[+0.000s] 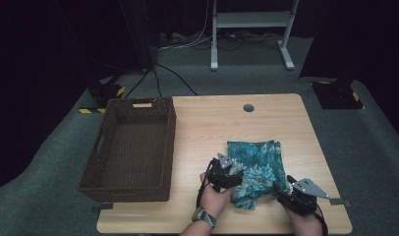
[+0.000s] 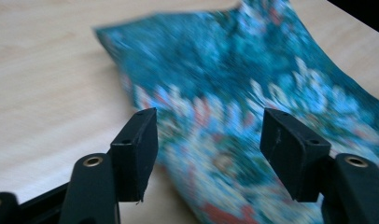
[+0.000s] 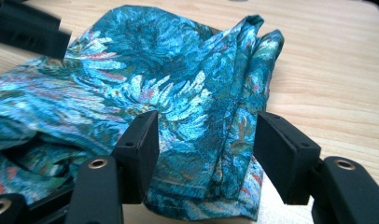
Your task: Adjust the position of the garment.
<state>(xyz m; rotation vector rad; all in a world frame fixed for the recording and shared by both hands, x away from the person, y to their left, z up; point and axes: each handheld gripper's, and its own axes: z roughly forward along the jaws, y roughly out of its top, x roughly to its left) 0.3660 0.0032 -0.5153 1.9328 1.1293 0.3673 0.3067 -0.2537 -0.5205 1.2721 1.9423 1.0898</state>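
Far left of the left gripper [image 1: 235, 173], the wicker basket [image 1: 133, 184] sits with its near wall close to the table [image 1: 207, 118] front edge, and a strip of bare wood separates basket from hand. The left gripper hovers at the cloth's near-left edge; its jaws stand apart, pads off the fabric. In the left gripper view that gripper [image 2: 208, 144] looks straight onto the blurred teal flowered cloth [image 2: 253, 93], open tabletop stretching away to its left.

Moving right, the cloth [image 1: 256, 167] lies rumpled between the two grippers, plenty of clear wood beyond it toward the far edge. The right gripper [image 1: 285, 189] sits at the cloth's near-right corner, close to the table's front. The right gripper view shows what the high view hides: jaws of that gripper [image 3: 206, 144] spread wide, the folded cloth [image 3: 178, 88] bunched between them but not pinched, free wood off to the right.
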